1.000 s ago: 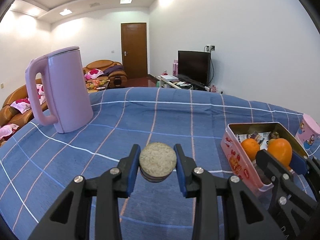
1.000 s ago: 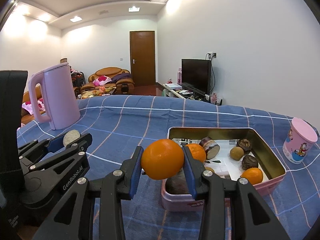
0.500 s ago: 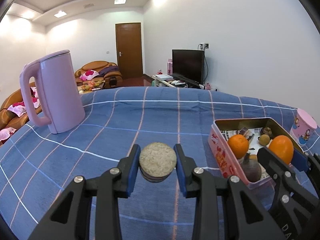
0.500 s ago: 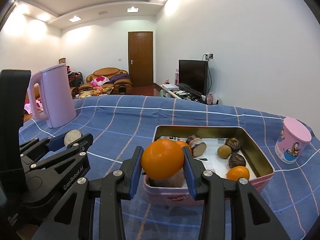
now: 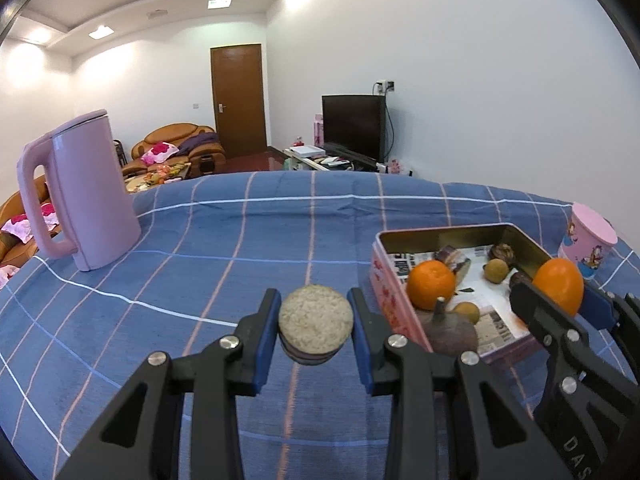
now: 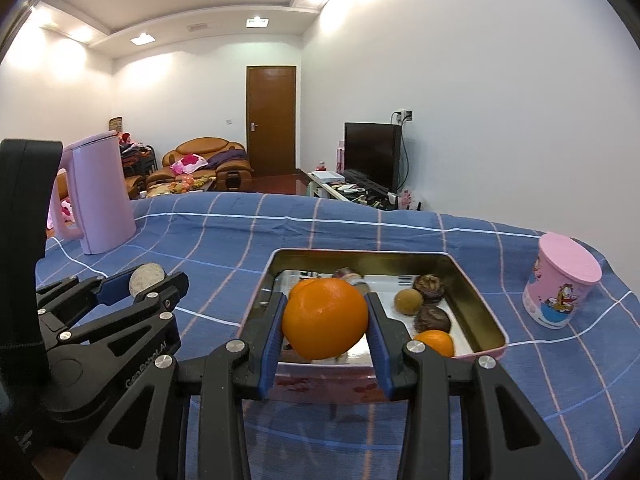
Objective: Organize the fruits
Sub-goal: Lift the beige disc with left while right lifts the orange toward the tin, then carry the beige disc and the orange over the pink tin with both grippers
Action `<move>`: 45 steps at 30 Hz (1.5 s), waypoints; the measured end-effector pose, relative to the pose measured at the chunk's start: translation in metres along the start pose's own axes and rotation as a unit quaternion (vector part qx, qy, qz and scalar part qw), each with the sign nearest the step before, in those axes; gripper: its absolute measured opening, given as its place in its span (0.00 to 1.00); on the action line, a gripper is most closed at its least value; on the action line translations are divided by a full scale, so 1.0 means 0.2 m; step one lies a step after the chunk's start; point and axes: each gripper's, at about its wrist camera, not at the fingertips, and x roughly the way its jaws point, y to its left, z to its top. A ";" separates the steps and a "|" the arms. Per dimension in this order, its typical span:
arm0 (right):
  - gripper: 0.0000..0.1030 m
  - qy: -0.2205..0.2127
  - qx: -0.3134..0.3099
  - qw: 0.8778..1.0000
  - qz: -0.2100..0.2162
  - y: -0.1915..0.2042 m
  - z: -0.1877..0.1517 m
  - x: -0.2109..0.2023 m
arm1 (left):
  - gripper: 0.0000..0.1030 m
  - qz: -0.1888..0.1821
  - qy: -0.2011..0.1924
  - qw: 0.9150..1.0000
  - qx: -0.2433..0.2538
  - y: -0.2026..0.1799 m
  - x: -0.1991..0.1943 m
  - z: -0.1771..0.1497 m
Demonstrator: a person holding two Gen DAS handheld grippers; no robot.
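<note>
Over the blue checked tablecloth [image 5: 192,264], both grippers carry fruit toward the pink tin box [image 6: 486,322], which sits near the cloth's right edge. Left gripper [image 5: 316,326] is clamped on a round cut piece of fruit [image 5: 316,320], pale grainy face up, dark rind beneath, held clear of the cloth just left of the tin. Right gripper [image 6: 326,326] is clamped on an orange [image 6: 325,318], poised at the tin's near rim. Step in hand, by judgement: delivery of both pieces into the tin; neither is yet released. Next move likely calls for carrying each piece over the rim, lowering onto a free patch of the paper lining, then spreading the jaws. The orange blocks the near-left part of the tin, so placement there needs care. Left wrist view alone shows the large dark fruit with a stem [image 5: 450,330] in the tin's near corner and a second orange [image 5: 431,284] beside it. Right wrist view alone shows the tin's far-right contents clearly: two dark wrinkled fruits [image 6: 431,319], a small brown fruit [image 6: 408,301] and a small orange [image 6: 434,342]. Pink kettle [image 5: 86,196] stands at the left edge, pink cup [image 6: 560,286] at the right.
</note>
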 end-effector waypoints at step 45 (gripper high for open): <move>0.40 -0.001 0.009 0.998 -0.060 -0.42 -0.04 -0.08 | 0.35 -0.073 0.011 0.995 0.060 -0.49 -0.03 0.00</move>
